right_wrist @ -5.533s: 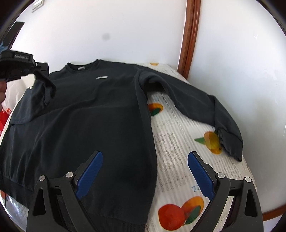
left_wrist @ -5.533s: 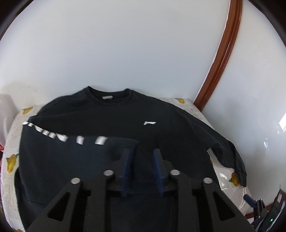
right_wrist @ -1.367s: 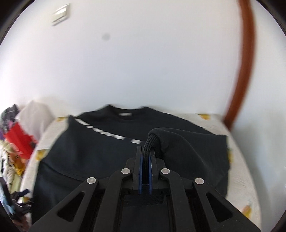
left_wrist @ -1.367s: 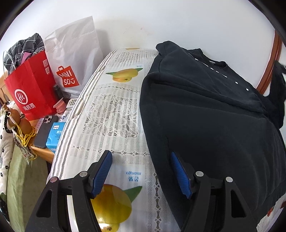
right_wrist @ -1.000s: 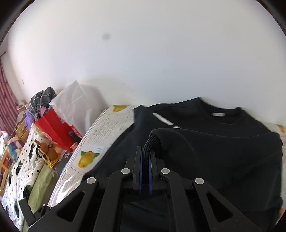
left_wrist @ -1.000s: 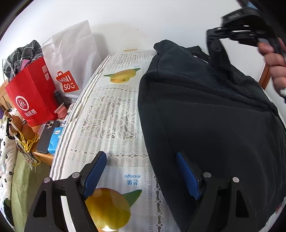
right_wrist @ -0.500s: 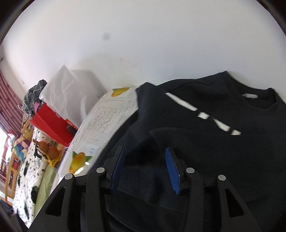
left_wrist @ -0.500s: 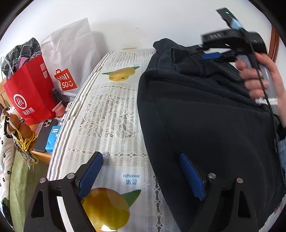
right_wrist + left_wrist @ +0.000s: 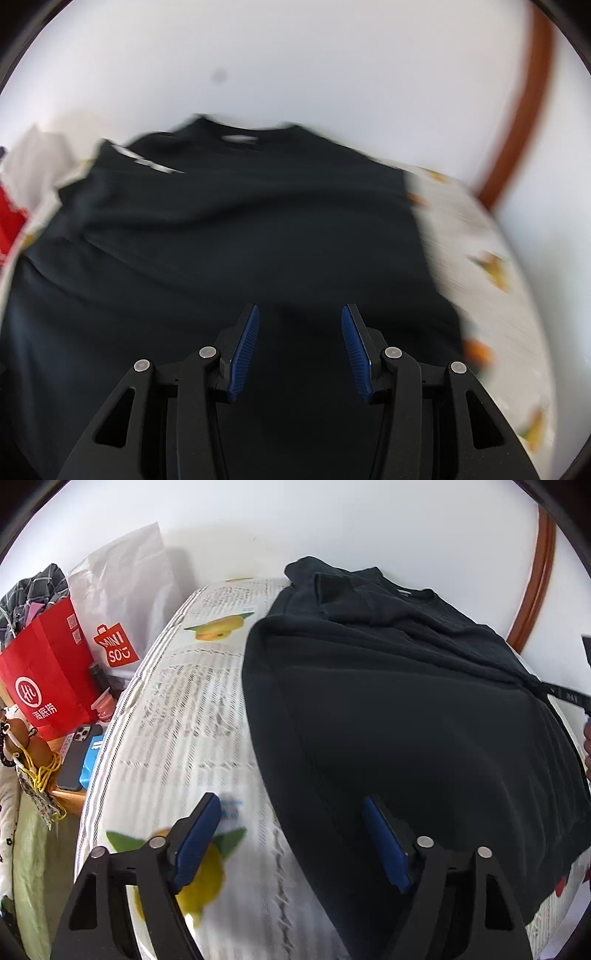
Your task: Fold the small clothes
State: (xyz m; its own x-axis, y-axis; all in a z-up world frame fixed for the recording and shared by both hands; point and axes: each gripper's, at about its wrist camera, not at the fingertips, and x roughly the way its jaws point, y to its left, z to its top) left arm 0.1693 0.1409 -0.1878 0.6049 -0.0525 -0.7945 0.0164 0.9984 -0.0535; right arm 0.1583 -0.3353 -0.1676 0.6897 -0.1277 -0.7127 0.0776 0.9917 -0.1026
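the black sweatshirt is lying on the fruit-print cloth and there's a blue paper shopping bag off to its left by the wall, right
Not quite: the paper shopping bag is red, not blue, as the left wrist view shows. The rest holds: the black sweatshirt lies on the fruit-print cloth, and the bag stands off to its left by the wall.

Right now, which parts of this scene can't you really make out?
- Black sweatshirt hem: left wrist view, hidden behind the left tongs, whose jaws are closing with nothing clamped.
- White lettering on the sweatshirt: right wrist view, smeared by motion blur.
- Right tongs: open over blurred cloth; contact unclear.
- Contents of the red bag: left wrist view, too small and cut off by the edge.
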